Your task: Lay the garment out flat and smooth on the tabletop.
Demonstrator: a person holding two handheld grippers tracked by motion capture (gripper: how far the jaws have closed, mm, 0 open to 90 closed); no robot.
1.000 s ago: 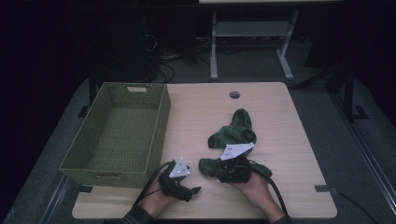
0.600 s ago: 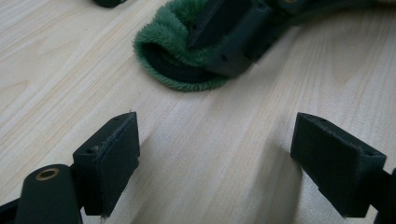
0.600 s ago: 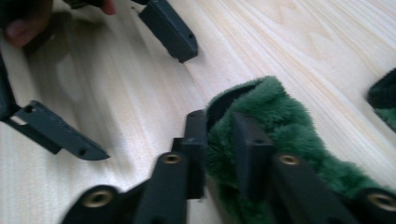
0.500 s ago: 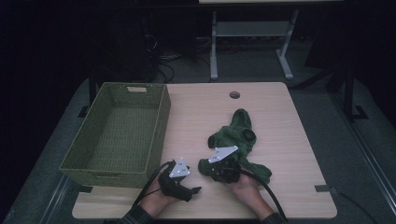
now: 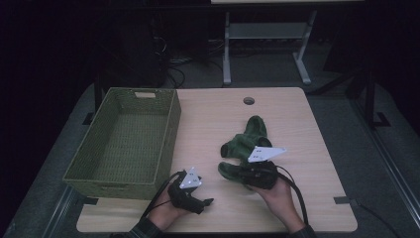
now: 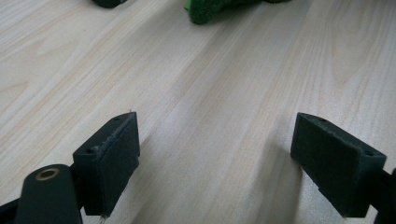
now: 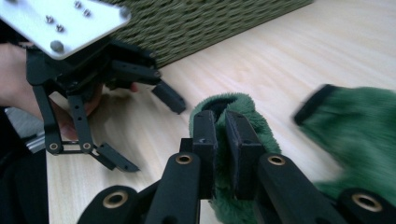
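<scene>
A fuzzy green sock lies crumpled right of the table's middle. A second green piece lies just in front of it. My right gripper points left at that near piece. Its jaws have just been closing and are shut on the sock's fuzzy cuff, with pile bulging around both pads. More green fabric lies blurred to the right. My left gripper rests near the table's front edge, open, with only bare wood between its pads. The left gripper also appears in the right gripper view, in a hand.
A woven olive basket with nothing inside stands on the table's left half, its wall close behind the left gripper. A cable hole sits near the far edge. Bare wood spreads to the right of the socks.
My right gripper swung left over the sock's near end, then came back to the right and a little up. The left gripper stayed where it was.
</scene>
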